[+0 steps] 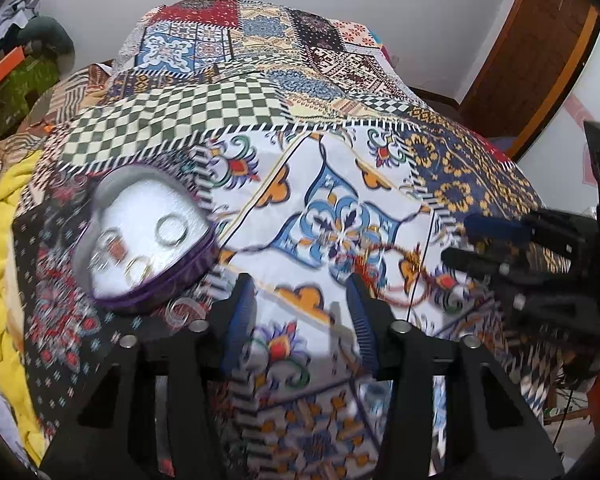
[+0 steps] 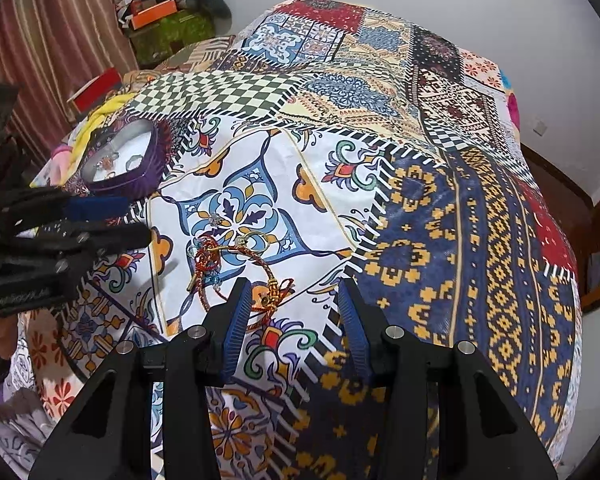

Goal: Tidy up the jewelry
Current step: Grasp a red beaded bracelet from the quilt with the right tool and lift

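Note:
A purple heart-shaped jewelry box (image 1: 188, 280) (image 2: 156, 156) with a white lining lies open on the patchwork bedspread and holds several rings (image 1: 171, 230). To its right, a tangle of red and gold thread bracelets (image 1: 396, 276) (image 2: 236, 264) rests on the cloth with a gold ring (image 2: 260, 240) and a small sparkly piece (image 2: 214, 220). My left gripper (image 1: 300, 308) (image 2: 134, 220) hovers open and empty between box and bracelets. My right gripper (image 2: 294, 312) (image 1: 458, 240) is open too, with nothing in it, its left pad just over the near end of the bracelets.
The patterned bedspread (image 2: 440, 208) covers the whole bed. A yellow braided blanket (image 1: 8, 220) lies along the left edge. Cluttered shelves with an orange box (image 2: 154, 12) stand at the back left, a striped curtain (image 2: 52, 40) beside them. A wooden door frame (image 1: 532, 52) rises on the right.

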### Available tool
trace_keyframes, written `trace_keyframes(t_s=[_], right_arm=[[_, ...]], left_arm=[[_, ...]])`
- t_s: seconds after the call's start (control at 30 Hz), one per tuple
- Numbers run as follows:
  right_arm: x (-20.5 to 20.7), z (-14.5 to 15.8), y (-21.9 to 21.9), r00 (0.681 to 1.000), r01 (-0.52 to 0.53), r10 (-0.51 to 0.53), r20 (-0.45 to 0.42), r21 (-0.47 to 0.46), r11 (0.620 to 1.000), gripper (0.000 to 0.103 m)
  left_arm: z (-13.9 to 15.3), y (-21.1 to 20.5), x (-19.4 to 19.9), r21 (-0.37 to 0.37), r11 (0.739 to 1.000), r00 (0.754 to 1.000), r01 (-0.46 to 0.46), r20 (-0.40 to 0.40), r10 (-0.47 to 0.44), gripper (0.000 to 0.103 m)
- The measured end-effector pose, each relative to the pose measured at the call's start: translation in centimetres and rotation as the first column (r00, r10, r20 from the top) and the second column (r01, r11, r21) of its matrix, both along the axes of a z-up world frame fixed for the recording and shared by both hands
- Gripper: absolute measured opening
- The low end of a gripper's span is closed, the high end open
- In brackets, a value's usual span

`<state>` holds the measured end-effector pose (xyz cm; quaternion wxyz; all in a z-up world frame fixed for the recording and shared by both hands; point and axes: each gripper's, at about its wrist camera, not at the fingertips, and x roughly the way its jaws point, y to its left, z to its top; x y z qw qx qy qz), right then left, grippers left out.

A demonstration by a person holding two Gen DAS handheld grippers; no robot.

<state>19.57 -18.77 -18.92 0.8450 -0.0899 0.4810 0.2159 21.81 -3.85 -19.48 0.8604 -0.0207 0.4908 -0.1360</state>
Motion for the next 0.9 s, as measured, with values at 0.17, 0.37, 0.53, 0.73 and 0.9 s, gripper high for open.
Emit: trace_keyframes(t_s=[0.17, 0.37, 0.53, 0.73, 0.9], right_arm=[[0.5, -0.5, -0.3, 1.000, 0.001, -0.001, -0.010, 0.005, 1.000, 0.041], [0.9, -0.9, -0.6, 0.999, -0.001, 0.002, -0.035, 0.023, 1.000, 0.041], [1.2, -1.3, 0.0, 0.999, -0.026, 0.026, -0.045, 0.019, 0.999, 0.041], [1.9, -2.2, 1.4, 0.994, -0.060, 0.061, -0.086, 0.009, 0.998, 0.041], [2.5, -3.0, 2.7, 0.990, -0.091, 0.088, -0.109, -0.023, 0.996, 0.037]], left_arm=[[-1.1, -1.3, 2.5, 0.003, 1.000, 1.000, 0.023, -0.020, -0.023, 0.030], [-2.9, -2.6, 4.1, 0.013, 0.999, 0.997, 0.052, -0.056, -0.051, 0.022], [-3.5, -3.0, 4.3, -0.030, 0.996, 0.995, 0.081, -0.052, -0.083, 0.013], [-3.8, -3.4, 4.3, -0.044, 0.994, 0.994, 0.100, -0.040, -0.101, 0.012], [-3.6, -3.3, 4.1, -0.043, 0.995, 0.995, 0.089, -0.031, -0.091, 0.012]])
